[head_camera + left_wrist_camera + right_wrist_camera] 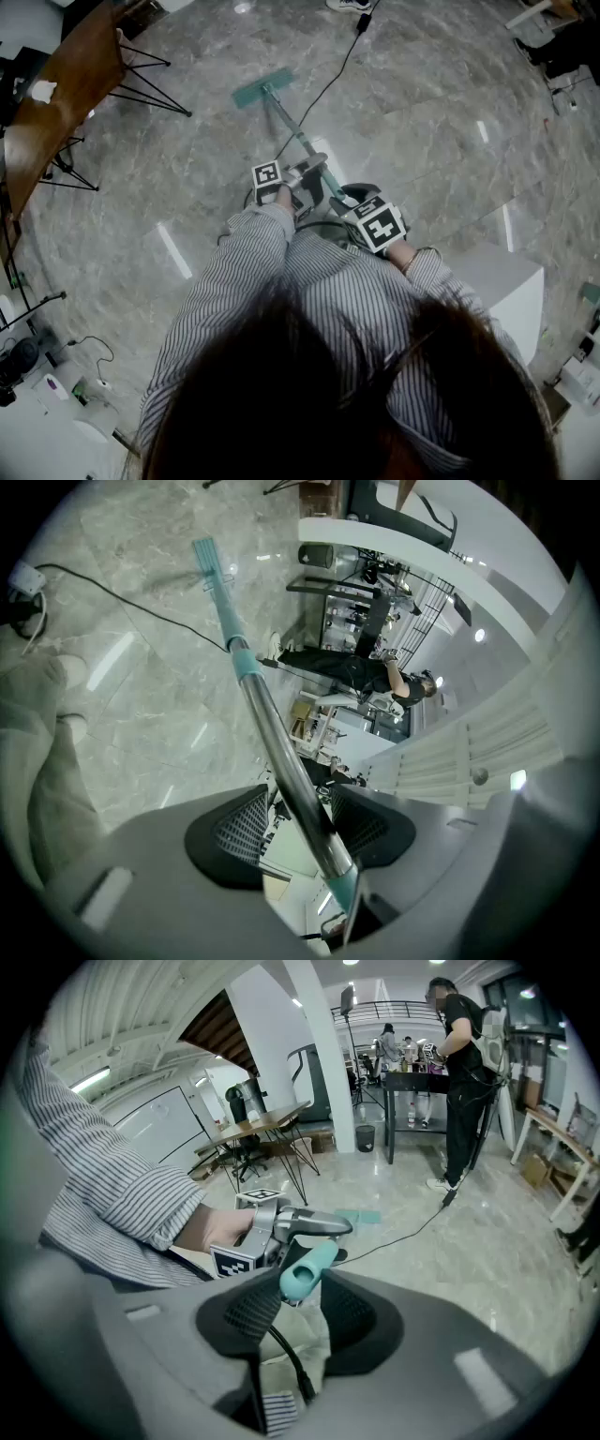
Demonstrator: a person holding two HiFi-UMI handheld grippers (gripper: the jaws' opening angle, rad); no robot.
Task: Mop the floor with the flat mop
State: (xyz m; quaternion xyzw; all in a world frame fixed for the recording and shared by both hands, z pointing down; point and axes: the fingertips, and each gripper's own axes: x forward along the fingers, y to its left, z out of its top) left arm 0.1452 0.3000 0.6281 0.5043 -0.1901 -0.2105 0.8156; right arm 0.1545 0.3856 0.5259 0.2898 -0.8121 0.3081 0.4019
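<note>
The flat mop's teal head lies on the grey marble floor ahead of me, and its metal pole slants back to my hands. My left gripper is shut on the pole, which runs between its black pads toward the mop head. Lower down, my right gripper is shut on the teal handle end, which pokes up between its jaws. The right gripper view also shows the left gripper and the mop head beyond it.
A black cable snakes across the floor just right of the mop head. A wooden table on thin black legs stands at the left. A white box sits at my right. A person stands further off.
</note>
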